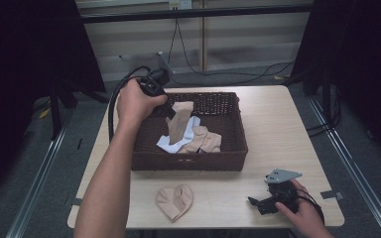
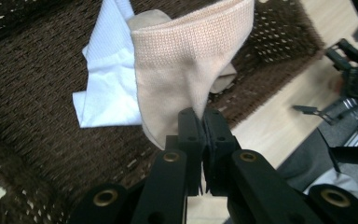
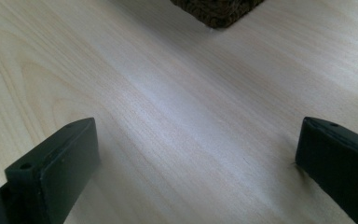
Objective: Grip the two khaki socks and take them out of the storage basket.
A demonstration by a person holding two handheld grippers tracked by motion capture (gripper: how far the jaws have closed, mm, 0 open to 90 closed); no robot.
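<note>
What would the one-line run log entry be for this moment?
left gripper: shut on beige sock, lifted over wicker basket | right gripper: open, low over table | folded beige socks: on table, front of basket

Dark woven wicker basket — knit sock — pale matt wood table

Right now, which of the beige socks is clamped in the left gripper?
The beige sock lifted above the wicker basket, pinched at its edge by the left gripper. The other beige socks lie loose: some in the basket, a folded pair on the table.
</note>
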